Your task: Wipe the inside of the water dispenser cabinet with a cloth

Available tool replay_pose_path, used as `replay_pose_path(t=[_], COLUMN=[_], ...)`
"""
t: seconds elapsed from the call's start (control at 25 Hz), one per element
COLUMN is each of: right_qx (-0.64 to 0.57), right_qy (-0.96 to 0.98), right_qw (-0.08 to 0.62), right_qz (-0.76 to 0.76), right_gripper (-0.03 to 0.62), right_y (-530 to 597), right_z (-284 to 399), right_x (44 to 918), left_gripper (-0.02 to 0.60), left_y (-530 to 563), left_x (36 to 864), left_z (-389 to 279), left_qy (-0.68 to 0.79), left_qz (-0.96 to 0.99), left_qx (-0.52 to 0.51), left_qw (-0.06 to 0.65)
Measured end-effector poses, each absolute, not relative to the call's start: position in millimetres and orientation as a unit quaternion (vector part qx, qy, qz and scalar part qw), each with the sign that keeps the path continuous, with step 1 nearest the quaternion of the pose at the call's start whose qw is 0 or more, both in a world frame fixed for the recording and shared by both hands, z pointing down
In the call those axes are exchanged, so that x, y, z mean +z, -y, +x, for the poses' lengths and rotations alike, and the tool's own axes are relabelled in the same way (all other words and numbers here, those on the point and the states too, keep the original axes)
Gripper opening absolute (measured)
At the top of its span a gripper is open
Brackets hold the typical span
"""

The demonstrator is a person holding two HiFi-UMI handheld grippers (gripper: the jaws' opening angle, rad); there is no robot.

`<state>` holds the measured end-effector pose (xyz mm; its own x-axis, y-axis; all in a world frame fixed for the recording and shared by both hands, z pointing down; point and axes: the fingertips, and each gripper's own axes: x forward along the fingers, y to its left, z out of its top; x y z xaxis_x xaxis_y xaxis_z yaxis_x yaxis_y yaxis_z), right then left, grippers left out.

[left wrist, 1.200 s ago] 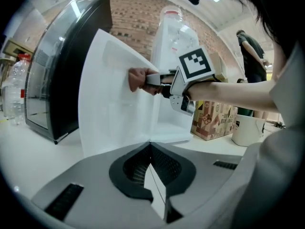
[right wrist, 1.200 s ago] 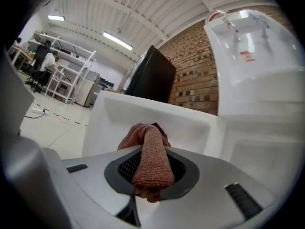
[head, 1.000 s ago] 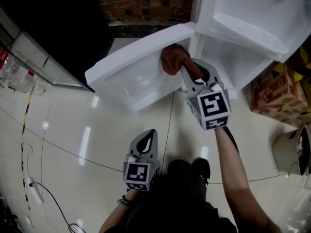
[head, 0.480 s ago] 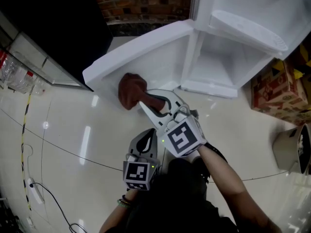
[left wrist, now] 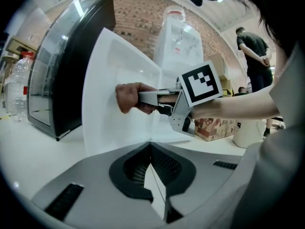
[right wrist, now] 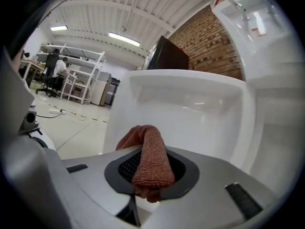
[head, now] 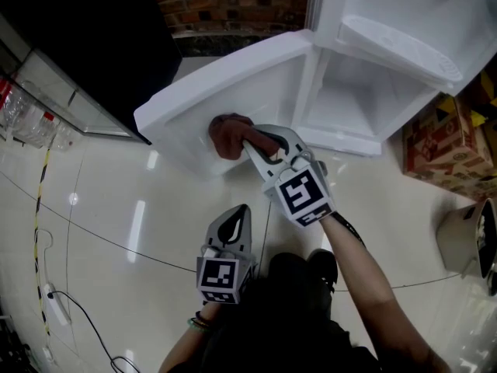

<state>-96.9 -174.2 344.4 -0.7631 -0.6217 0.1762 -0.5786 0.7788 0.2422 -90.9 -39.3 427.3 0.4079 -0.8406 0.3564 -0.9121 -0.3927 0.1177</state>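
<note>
The right claw (head: 248, 140) is clamped shut on a rusty-brown cloth (head: 227, 134). In the right gripper view the fabric is bunched between the jaws and pokes out the front. The cloth's loose end sits up against the inner face of the cabinet door (head: 203, 92), which is swung wide open. So it's on the door panel, not inside the white water dispenser cabinet (head: 365, 103) just to the right. The left claw (head: 238, 222) hangs low near the person's body, well away from the door. Its jaws are closed with nothing between them and only a thin sliver of light showing. As for writing, there's a bit of red print near the top of the dispenser, but it's cut off and can't be read. The cardboard box (head: 444, 148) beside the cabinet has dark printing on it that's too small to make out. Both gripper cubes carry black-and-white square markers. A brick wall (head: 233, 2) runs behind it all.
</note>
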Motion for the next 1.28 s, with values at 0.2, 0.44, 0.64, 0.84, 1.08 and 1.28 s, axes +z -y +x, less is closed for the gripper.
replay_pose_path(t=[0.2, 0.44, 0.64, 0.84, 1.08, 1.28], right_qx=[-0.067, -0.06, -0.057, -0.061, -0.073, -0.063], right_qy=[0.903, 0.878, 0.903, 0.935, 0.953, 0.945], right_qw=[0.14, 0.169, 0.137, 0.162, 0.186, 0.208], right_qz=[0.4, 0.444, 0.403, 0.311, 0.227, 0.243], right_gripper=[0.072, 0.073, 0.072, 0.073, 0.073, 0.072], right_y=[217, 239, 206, 148, 111, 130], right_z=[-27, 26, -16, -87, -151, -140], right_x=[349, 366, 356, 398, 434, 450], left_gripper=[-0.021, -0.021, -0.021, -0.021, -0.021, -0.021], left_y=[39, 39, 40, 39, 35, 36], left_x=[427, 429, 432, 434, 437, 438], left_z=[-91, -90, -98, -110, -113, -112], left_qy=[0.529, 0.528, 0.542, 0.558, 0.56, 0.558], left_qz=[0.827, 0.827, 0.817, 0.805, 0.803, 0.805], left_qx=[0.122, 0.123, 0.125, 0.125, 0.126, 0.123], left_qw=[0.148, 0.149, 0.151, 0.156, 0.16, 0.163])
